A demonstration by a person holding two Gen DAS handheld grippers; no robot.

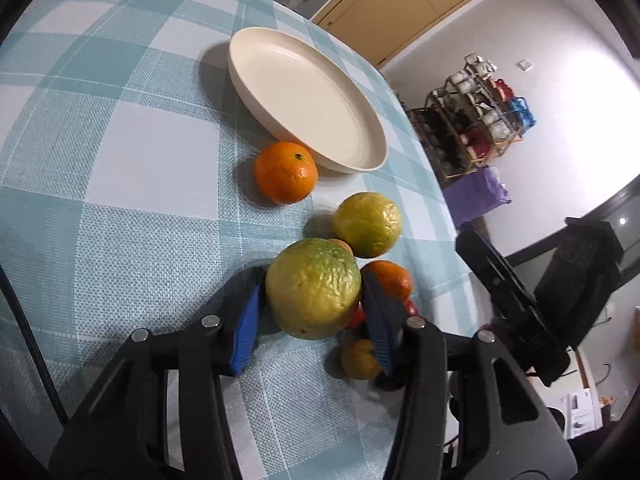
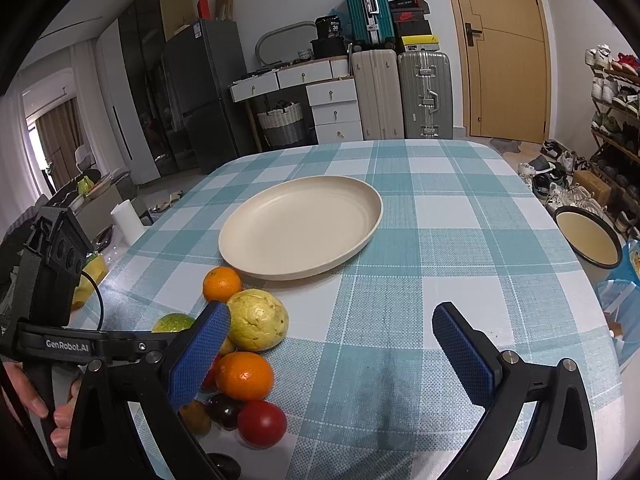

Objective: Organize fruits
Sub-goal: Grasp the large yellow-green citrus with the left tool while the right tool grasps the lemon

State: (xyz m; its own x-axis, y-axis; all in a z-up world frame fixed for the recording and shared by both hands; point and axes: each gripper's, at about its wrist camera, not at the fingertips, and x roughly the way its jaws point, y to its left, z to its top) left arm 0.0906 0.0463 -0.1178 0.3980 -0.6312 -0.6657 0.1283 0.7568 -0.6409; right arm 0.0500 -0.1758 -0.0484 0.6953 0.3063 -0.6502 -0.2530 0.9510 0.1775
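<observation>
Left wrist: green guava (image 1: pixel 314 288) between left tongs (image 1: pixel 308 312) pads, touching.

Clustered fruits (image 2: pixel 244 364) beside cream plate (image 2: pixel 300 226)

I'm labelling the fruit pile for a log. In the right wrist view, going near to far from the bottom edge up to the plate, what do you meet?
Red tomato → orange → yellow-green guava → small orange → cream plate

Both wrist views close, angled down; share plate (image 1: pixel 304 96) (image 2: pixel 300 226).
</observation>
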